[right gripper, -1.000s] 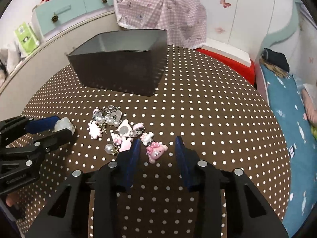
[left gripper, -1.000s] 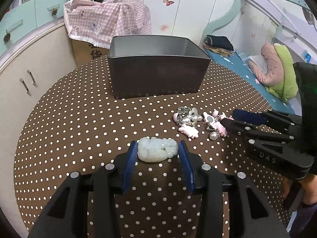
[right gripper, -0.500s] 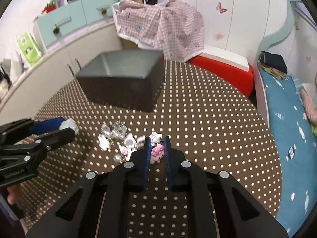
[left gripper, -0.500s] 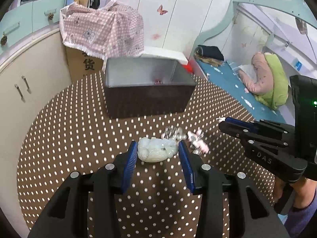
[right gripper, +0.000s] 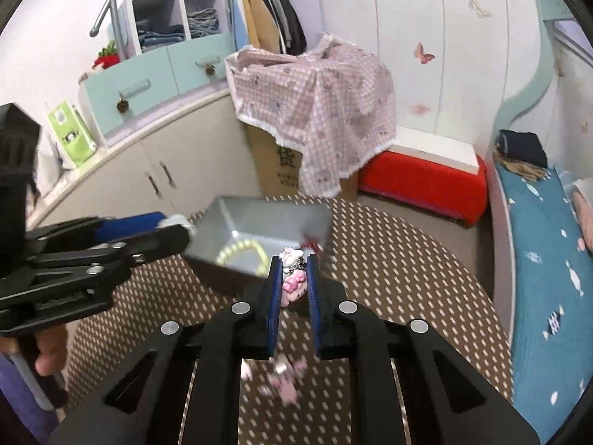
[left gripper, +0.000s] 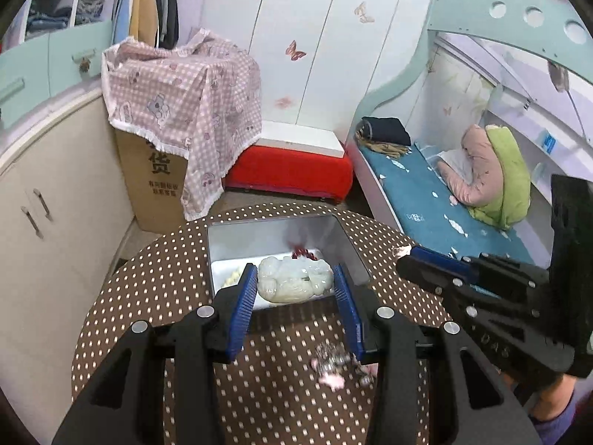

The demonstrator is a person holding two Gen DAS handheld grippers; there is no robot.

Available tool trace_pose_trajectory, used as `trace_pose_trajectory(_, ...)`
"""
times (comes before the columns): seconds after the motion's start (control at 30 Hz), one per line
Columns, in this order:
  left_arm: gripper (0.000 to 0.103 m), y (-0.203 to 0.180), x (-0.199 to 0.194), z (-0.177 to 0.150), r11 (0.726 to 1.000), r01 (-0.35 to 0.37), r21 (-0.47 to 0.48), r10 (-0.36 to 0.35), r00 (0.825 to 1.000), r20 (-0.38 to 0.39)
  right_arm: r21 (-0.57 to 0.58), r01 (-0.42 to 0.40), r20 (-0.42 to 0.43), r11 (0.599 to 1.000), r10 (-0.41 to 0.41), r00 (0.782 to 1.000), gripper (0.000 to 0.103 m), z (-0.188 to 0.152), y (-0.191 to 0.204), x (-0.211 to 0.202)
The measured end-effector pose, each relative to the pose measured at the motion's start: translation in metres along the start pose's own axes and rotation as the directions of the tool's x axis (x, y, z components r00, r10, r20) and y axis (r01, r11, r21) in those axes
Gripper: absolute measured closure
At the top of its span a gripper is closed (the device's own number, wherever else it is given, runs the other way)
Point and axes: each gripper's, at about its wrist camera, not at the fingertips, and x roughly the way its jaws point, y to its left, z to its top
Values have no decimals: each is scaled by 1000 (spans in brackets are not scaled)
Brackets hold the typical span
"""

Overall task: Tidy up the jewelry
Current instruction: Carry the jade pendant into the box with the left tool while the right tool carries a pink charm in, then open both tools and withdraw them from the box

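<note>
In your left wrist view, the round table with the brown dotted cloth carries a grey metal box at its far side. Behind the table stand a cardboard carton under a pink checked cloth, a red stool and, at the far right, a bed. Your left gripper is partly open and its blue pads press on both ends of a pale green jade carving, which hangs in front of the open box. Nothing stands between the carving and the box. A blurred heap of pink and silver charms lies on the cloth near you, partly hidden behind the right finger. Your right gripper comes in from the right; from this side you see only a pale tip at its front.

In your right wrist view, the right gripper is almost closed and it pinches a pink cat charm with a small chain, held just in front of the near right corner of the box. This view shows a yellowish bead bracelet lying inside the box, which the other view shows only partly. Your left gripper enters from the left, with a bit of the carving at its tip, touching the left edge of the box in the picture. The remaining charms lie blurred on the cloth below your fingers.
</note>
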Motion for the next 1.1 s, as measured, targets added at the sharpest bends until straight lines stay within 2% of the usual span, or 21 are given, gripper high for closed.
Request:
trace_pose_trajectory(0.2,63,16,41,3,999,-41,-29,38,996,-82,12,-21,-45,1000,21,999,89,10,5,39)
trace_pose_trajectory(0.47,62,27,60,-1,998,-52,-47,47,992,-113,36,-18,-77,999,21,997,89,8,1,65)
trace_pose_trajectory(0.73,62,31,56,2,997,-36,-68,30,996,-88,48,-20,-85,999,24,996,89,5,-1,71)
trace_pose_trajectory(1.07,62,28,43,-2,996,-50,-70,46,997,-67,63,-27,-98,998,33,995,87,-2,-4,71)
trace_pose_trajectory(1.1,54,27,40,-3,996,-52,-72,48,997,-60,64,-23,-90,998,29,996,87,-2,-4,69)
